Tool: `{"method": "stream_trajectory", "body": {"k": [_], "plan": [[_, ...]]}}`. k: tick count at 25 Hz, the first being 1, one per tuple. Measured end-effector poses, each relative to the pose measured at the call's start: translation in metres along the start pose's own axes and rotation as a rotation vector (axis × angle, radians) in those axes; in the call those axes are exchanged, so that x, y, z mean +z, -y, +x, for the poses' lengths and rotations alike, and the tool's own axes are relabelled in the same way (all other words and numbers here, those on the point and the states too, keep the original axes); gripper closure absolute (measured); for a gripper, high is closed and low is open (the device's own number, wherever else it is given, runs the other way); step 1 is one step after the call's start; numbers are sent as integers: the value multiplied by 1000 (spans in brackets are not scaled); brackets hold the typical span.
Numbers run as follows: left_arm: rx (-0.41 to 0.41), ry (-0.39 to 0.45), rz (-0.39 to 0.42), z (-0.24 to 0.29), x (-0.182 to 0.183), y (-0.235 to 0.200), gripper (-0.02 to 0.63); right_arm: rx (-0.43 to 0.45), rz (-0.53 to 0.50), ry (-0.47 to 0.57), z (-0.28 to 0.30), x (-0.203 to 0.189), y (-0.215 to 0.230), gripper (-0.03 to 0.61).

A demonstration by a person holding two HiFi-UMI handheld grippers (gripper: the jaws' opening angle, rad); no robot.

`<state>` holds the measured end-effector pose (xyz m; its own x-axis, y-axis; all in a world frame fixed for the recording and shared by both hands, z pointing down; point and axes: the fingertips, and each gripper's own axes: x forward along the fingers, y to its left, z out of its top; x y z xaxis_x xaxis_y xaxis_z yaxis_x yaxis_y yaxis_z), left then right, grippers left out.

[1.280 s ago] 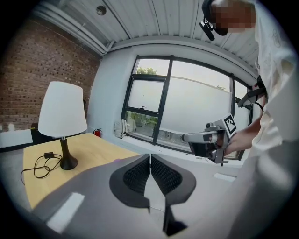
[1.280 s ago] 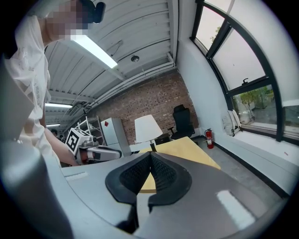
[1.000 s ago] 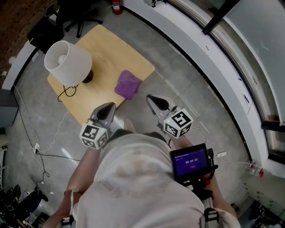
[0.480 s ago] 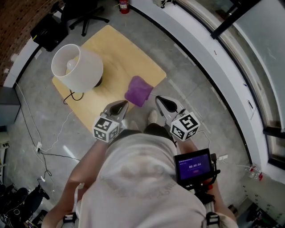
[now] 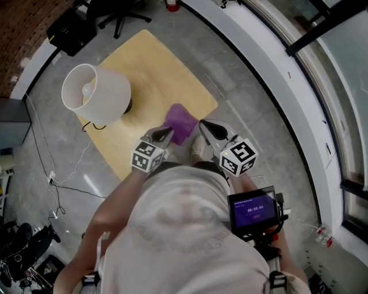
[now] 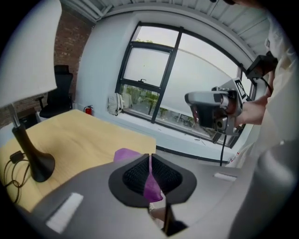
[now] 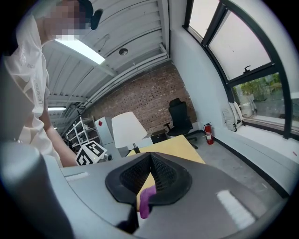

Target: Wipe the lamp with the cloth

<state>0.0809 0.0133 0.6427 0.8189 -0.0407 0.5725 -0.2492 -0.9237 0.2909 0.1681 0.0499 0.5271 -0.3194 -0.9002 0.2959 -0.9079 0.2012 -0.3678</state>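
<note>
The lamp [image 5: 95, 95], with a white shade and a black base, stands at the left of the wooden table [image 5: 149, 63]. A purple cloth [image 5: 180, 122] lies crumpled near the table's front corner. My left gripper [image 5: 167, 133] is shut, its tips at the cloth's near left edge; in its own view the cloth [image 6: 125, 154] lies just beyond the closed tips [image 6: 149, 157] and shows through the slit below them. My right gripper [image 5: 203, 123] is shut too, just right of the cloth, which shows under its jaws [image 7: 145, 201]. The lamp [image 7: 128, 130] stands beyond.
The lamp's black cord [image 5: 87, 123] runs off the table's left edge onto the concrete floor. A black office chair [image 5: 118, 12] stands behind the table. A curved white sill and window wall [image 5: 270, 74] run along the right. A small screen [image 5: 253, 209] hangs at the person's waist.
Both grippers have moved forward to the cloth. The left one has sunk to the cloth's near edge; the right one has come up beside the cloth's right side.
</note>
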Motion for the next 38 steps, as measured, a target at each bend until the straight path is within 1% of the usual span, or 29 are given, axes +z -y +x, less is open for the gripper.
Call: {"method": "stream_trajectory", "body": {"k": [2, 4, 7, 11, 15, 19, 23, 24, 26, 28, 30, 32, 34, 38], "plan": [[-15, -59, -3, 16, -9, 1, 584, 18, 7, -9, 2, 2, 12, 565], [-11, -109, 4, 31, -17, -1, 561, 33, 16, -20, 5, 3, 25, 565], [39, -148, 37, 46, -24, -9, 521, 53, 27, -32, 7, 3, 42, 565], [115, -195, 49, 55, -25, -21, 457, 80, 32, -44, 10, 6, 59, 565], [150, -269, 79, 70, -25, -25, 372, 101, 38, -55, 11, 9, 78, 565], [177, -370, 94, 87, -42, -32, 308, 113, 48, -65, 10, 9, 97, 565], [208, -447, 95, 97, -59, -33, 316, 119, 56, -73, 6, 7, 109, 565], [209, -455, 103, 99, -60, -33, 333, 121, 55, -72, 5, 8, 111, 565], [199, -457, 117, 102, -61, -30, 398, 123, 56, -72, 4, 7, 114, 565], [191, -448, 114, 105, -62, -25, 458, 127, 62, -73, 3, 6, 118, 565], [199, -427, 86, 103, -59, -23, 494, 136, 72, -75, 3, 5, 120, 565], [221, -396, 45, 96, -55, -24, 512, 154, 82, -77, 6, 5, 119, 565], [251, -349, 5, 84, -48, -26, 515, 176, 81, -83, 11, 5, 116, 565], [320, -221, -88, 51, -36, -30, 514, 226, 66, -95, 24, 6, 104, 565]]}}
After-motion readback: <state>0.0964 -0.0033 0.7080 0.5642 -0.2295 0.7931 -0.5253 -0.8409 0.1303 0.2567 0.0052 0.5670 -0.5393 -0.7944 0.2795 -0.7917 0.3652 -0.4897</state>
